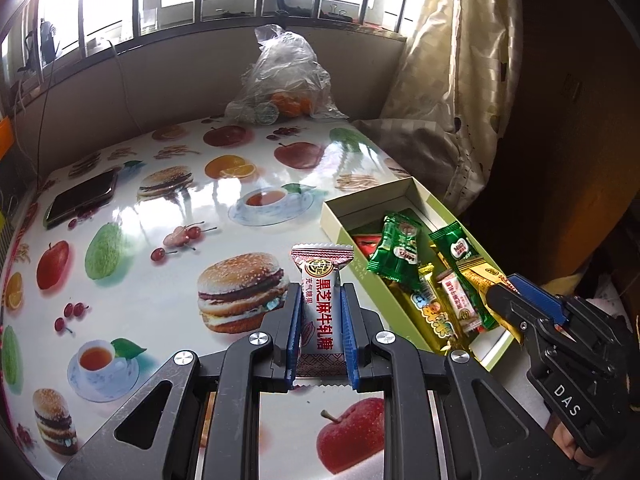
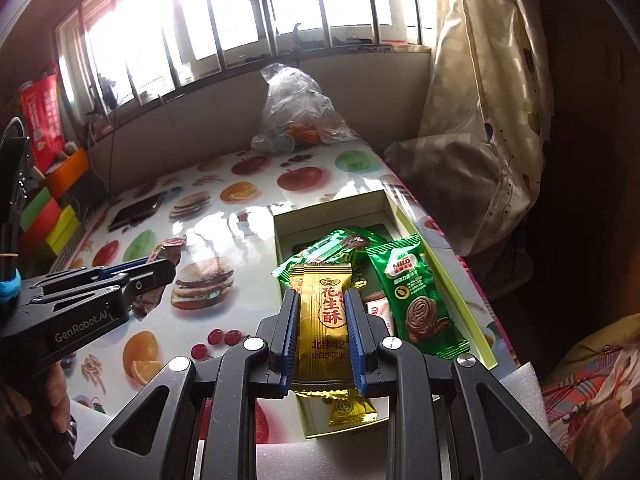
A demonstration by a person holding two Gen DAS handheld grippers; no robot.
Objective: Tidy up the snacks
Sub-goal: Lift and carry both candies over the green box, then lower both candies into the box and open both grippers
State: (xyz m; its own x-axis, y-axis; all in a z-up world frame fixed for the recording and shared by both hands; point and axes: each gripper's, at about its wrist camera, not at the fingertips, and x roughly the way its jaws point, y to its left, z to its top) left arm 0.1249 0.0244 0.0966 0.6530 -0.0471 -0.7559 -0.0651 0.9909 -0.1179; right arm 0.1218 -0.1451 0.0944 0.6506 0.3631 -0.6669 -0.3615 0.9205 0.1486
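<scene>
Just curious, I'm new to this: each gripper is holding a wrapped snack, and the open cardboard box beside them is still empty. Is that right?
Not quite. The open green-sided cardboard box is not empty: the right wrist view shows green Milo wrappers and other snacks in it. The rest holds.

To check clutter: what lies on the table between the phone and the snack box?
Nothing: only bare printed tabletop between the phone and snack box, in both views.

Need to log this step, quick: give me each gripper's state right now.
Left gripper: shut on the silver-and-red candy packet.
Right gripper: shut on the gold peanut-candy packet.
</scene>
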